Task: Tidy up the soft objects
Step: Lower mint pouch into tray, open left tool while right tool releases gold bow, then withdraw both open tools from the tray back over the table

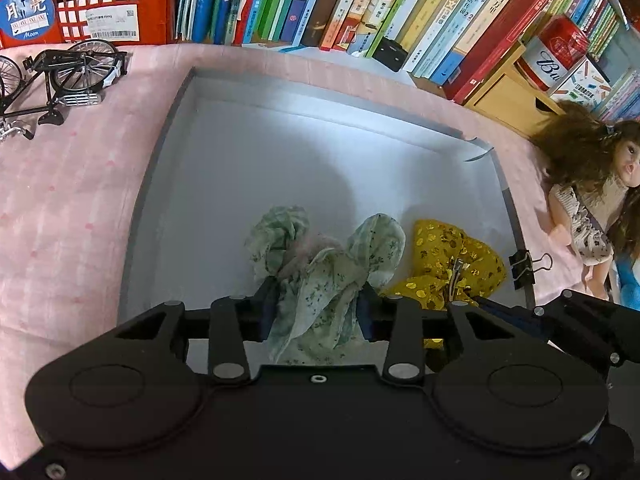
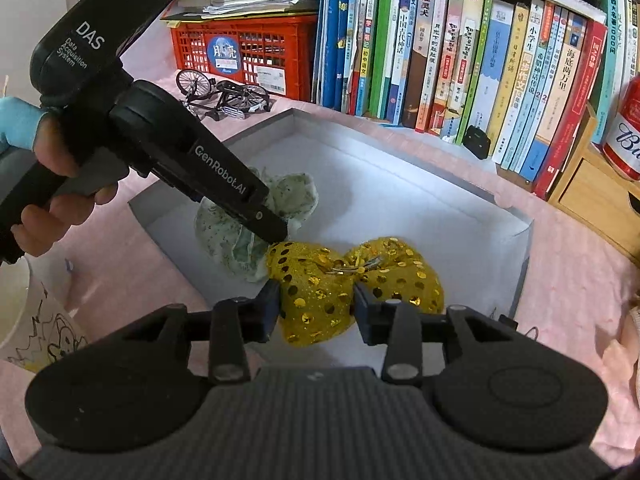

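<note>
Left gripper [image 1: 318, 304]: sitting around the green floral cloth [image 1: 328, 264], jaws loosening, pads touching its sides.
Right gripper [image 2: 316, 306]: straddling the near-left lobe of the gold sequin bow [image 2: 356, 280], whether gripping is unclear.
Tray [image 1: 280, 140]: holding both, bow lying right of cloth.

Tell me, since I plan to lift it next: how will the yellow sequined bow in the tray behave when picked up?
The yellow sequined bow looks like puffy, thin fabric, so probably light and floppy, sagging either side of the fingers. Its shiny sequins may slip somewhat. The metal clip at its middle seems the only stiff part.
</note>
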Tool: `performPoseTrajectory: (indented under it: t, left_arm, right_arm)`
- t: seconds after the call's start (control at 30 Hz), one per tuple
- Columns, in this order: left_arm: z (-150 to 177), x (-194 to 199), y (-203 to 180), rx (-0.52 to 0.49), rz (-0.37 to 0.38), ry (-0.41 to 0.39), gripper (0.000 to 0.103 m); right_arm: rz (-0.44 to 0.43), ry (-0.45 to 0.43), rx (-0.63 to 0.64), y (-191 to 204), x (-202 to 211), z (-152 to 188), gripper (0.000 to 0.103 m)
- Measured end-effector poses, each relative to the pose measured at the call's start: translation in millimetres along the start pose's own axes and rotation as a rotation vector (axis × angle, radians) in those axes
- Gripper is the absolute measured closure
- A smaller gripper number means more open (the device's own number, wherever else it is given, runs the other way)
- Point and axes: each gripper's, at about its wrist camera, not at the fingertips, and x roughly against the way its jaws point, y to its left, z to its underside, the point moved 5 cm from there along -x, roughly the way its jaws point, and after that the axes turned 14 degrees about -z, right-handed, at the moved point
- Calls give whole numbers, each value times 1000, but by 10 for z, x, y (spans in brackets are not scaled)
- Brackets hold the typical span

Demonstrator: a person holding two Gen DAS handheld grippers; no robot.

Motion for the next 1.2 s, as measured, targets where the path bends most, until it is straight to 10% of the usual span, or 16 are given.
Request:
performPoseTrajectory:
  t: [0.6,1.2]
  left_arm:
    - [55,355,105,44,-31,-45,31]
    - [670,1206,139,-16,-89,-261,28]
  right_arm:
    - [-12,-71,-7,100,234,3,19]
    - [41,-236,49,605,998,192,11]
